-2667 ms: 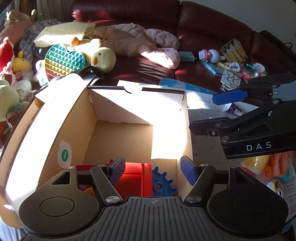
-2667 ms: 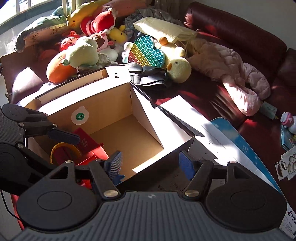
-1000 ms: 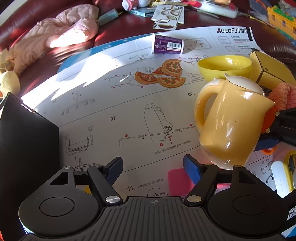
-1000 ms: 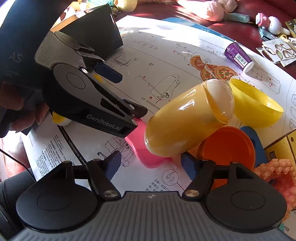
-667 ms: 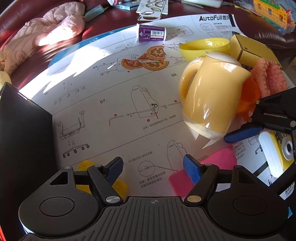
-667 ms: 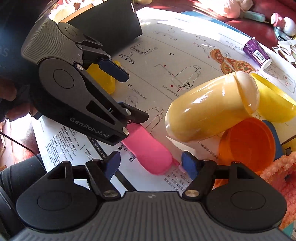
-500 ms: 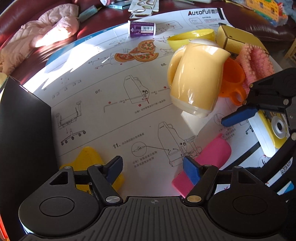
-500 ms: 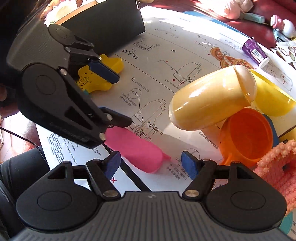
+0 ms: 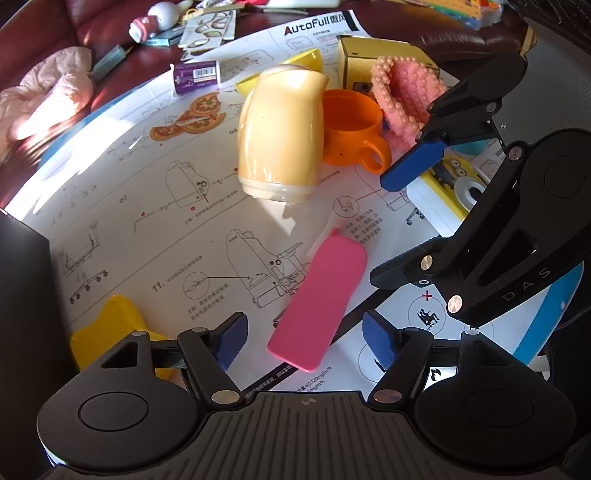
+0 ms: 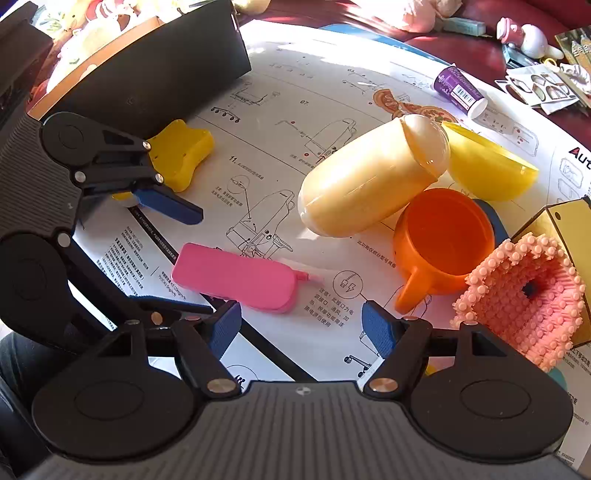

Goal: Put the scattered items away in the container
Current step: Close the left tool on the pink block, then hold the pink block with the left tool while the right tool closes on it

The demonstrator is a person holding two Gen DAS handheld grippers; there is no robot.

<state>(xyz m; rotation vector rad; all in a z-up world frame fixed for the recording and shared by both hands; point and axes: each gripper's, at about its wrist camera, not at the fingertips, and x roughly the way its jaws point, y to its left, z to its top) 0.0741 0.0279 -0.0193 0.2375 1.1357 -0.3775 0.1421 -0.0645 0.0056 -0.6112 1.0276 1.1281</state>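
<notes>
A large printed instruction sheet [image 9: 155, 177] is spread over a dark red sofa [image 9: 103, 26]. Beyond the sheet's far edge, a pink quilted garment [image 9: 44, 99] is seen on the sofa cushions.

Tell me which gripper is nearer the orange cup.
Right. The right gripper hovers open just beside the orange cup; the left gripper sits farther off, over the pink case, jaws closing.
</notes>
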